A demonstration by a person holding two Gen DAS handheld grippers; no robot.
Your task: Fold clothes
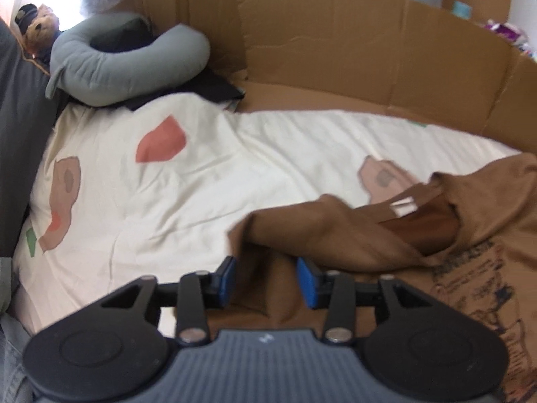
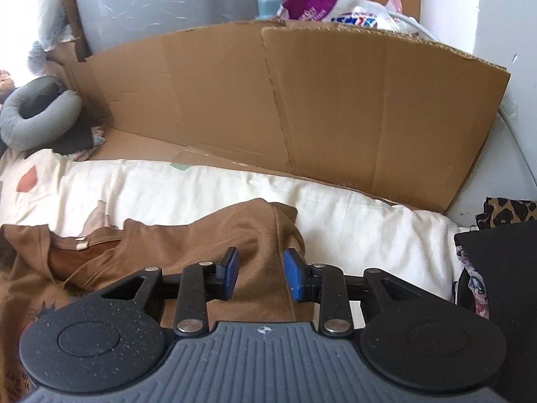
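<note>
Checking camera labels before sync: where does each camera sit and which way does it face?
Left wrist: on the left gripper, looking forward over the brown T-shirt and cream duvet toward the cardboard; own open fingers show.
Right wrist: on the right gripper, facing the T-shirt's sleeve and the cardboard; own open fingers show.
Shared: T-shirt, duvet, cardboard, grey neck pillow.

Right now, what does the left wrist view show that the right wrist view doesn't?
Only the left wrist view shows the teddy bear and the shirt's printed front. Only the right wrist view shows the leopard-print cloth and a black item at right. Both show the brown T-shirt on the cream duvet, the grey neck pillow, the cardboard, and open fingers.
</note>
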